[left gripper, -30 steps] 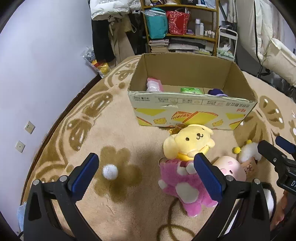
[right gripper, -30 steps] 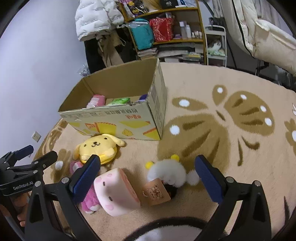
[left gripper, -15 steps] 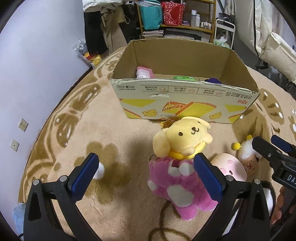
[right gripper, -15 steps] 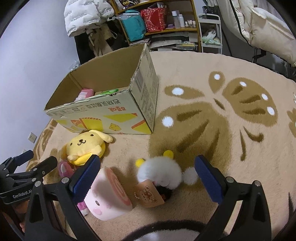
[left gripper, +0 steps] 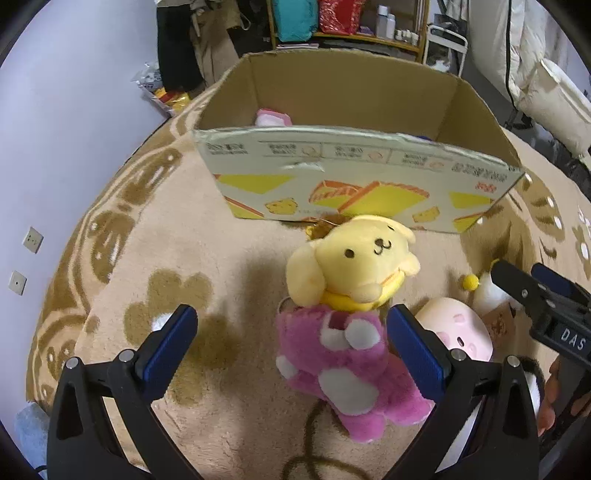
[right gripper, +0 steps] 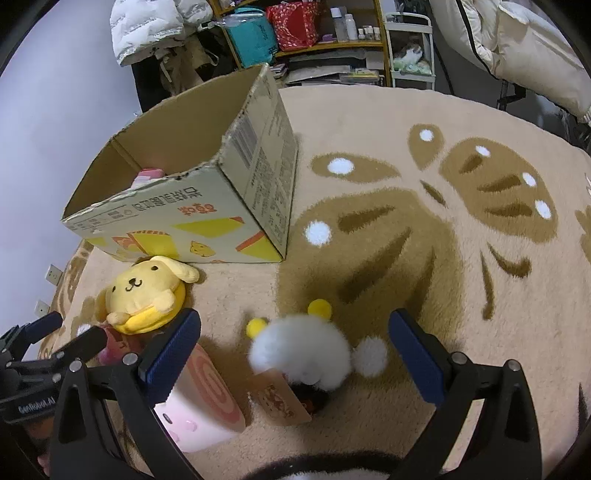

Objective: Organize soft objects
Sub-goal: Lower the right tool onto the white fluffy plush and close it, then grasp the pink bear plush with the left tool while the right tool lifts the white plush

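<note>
An open cardboard box (left gripper: pixel 354 173) (right gripper: pixel 192 206) stands on the rug with a pink soft item (left gripper: pixel 273 119) inside. In front of it lie a yellow dog plush (left gripper: pixel 354 262) (right gripper: pixel 147 291), a pink plush (left gripper: pixel 347 362), a pale pink roll plush (left gripper: pixel 458 328) (right gripper: pixel 199 402) and a white fluffy plush with yellow pom-poms (right gripper: pixel 306 350) and a brown tag (right gripper: pixel 280 398). My left gripper (left gripper: pixel 291 336) is open, low over the pink plush. My right gripper (right gripper: pixel 295 347) is open around the white plush. The right gripper also shows at the left wrist view's edge (left gripper: pixel 535 291).
A small white pom-pom (left gripper: pixel 160 320) lies on the rug left of the toys. A purple wall (left gripper: pixel 55 129) runs along the left. Shelves (right gripper: pixel 325 33) with bags and hanging clothes stand behind the box. A padded white item (right gripper: pixel 517 40) is at the right.
Both grippers have moved forward and lower toward the toys and the box. The left one has shifted right over the pink plush. Both stay open.
</note>
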Action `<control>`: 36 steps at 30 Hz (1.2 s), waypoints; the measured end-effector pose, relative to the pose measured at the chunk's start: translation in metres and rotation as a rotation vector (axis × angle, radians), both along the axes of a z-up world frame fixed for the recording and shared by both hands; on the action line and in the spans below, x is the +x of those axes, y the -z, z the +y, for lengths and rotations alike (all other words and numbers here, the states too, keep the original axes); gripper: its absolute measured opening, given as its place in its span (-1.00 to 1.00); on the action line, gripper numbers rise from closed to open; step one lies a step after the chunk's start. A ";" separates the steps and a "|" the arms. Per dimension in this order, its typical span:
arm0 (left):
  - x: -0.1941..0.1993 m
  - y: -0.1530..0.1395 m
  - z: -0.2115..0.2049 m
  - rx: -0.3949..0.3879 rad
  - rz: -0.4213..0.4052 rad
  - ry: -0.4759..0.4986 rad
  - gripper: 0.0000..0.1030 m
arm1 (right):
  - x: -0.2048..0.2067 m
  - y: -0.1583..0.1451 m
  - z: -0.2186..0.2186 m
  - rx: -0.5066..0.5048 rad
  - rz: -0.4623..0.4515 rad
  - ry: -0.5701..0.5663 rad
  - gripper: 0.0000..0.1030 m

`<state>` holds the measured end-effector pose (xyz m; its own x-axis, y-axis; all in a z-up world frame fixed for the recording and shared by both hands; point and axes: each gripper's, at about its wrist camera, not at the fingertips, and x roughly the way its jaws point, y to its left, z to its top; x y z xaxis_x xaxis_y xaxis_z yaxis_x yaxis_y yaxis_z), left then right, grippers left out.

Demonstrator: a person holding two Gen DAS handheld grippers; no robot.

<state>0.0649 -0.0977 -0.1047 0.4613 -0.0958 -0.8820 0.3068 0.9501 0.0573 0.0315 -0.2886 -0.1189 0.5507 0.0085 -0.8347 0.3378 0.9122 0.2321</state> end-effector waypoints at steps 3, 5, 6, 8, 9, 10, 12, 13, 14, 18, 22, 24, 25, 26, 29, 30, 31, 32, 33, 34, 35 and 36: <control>-0.001 0.002 -0.005 0.005 -0.001 0.013 0.97 | -0.001 0.001 0.000 0.001 0.006 0.006 1.00; -0.001 0.004 -0.007 0.009 0.001 0.020 0.97 | -0.001 0.001 0.000 0.001 0.006 0.005 1.00; -0.001 0.005 -0.008 0.011 0.004 0.022 0.97 | 0.000 0.001 0.000 0.001 0.007 0.004 1.00; -0.001 0.009 -0.010 0.017 0.012 0.026 0.97 | 0.000 0.001 0.000 0.002 0.011 0.005 1.00; -0.001 0.010 -0.011 0.021 0.018 0.027 0.97 | 0.000 0.002 0.000 0.002 0.014 0.007 1.00; -0.001 0.012 -0.012 0.023 0.025 0.030 0.97 | 0.000 0.002 0.000 0.003 0.018 0.009 1.00; -0.001 0.015 -0.013 0.026 0.036 0.036 0.97 | 0.000 0.003 -0.001 0.005 0.026 0.014 1.00; -0.002 0.017 -0.014 0.031 0.040 0.038 0.97 | 0.001 0.004 -0.001 0.005 0.029 0.016 1.00; -0.002 0.018 -0.014 0.035 0.042 0.041 0.97 | 0.001 0.005 -0.001 0.006 0.032 0.019 1.00; -0.002 0.026 -0.019 0.049 0.080 0.063 0.97 | 0.002 0.008 -0.003 0.018 0.051 0.029 1.00; -0.003 0.030 -0.020 0.036 0.104 0.073 0.97 | 0.002 0.012 -0.004 0.048 0.067 0.021 0.87; -0.001 0.031 -0.020 0.028 0.115 0.068 0.95 | 0.002 0.014 -0.004 0.053 0.074 0.014 0.72; 0.001 0.032 -0.019 0.021 0.124 0.063 0.92 | 0.003 0.016 -0.004 0.062 0.077 0.011 0.60; 0.002 0.034 -0.018 0.014 0.136 0.057 0.81 | 0.003 0.018 -0.005 0.078 0.085 0.007 0.55; 0.005 0.042 -0.015 0.000 0.186 0.057 0.64 | 0.003 0.022 -0.007 0.089 0.094 0.006 0.35; 0.005 0.043 -0.014 -0.014 0.193 0.052 0.58 | 0.003 0.022 -0.006 0.082 0.099 0.008 0.26; 0.005 0.043 -0.013 -0.022 0.196 0.051 0.53 | 0.003 0.023 -0.006 0.073 0.103 0.012 0.25; 0.006 0.043 -0.013 -0.032 0.199 0.055 0.46 | 0.003 0.023 -0.006 0.076 0.103 0.012 0.25; 0.007 0.044 -0.013 -0.036 0.200 0.061 0.44 | 0.002 0.024 -0.007 0.080 0.105 0.013 0.25; 0.006 0.044 -0.013 -0.030 0.193 0.064 0.42 | 0.002 0.024 -0.006 0.076 0.109 0.014 0.25; 0.005 0.043 -0.013 -0.026 0.186 0.068 0.38 | 0.002 0.025 -0.006 0.070 0.115 0.012 0.22; 0.005 0.043 -0.014 -0.022 0.181 0.070 0.35 | 0.003 0.026 -0.005 0.062 0.122 0.009 0.12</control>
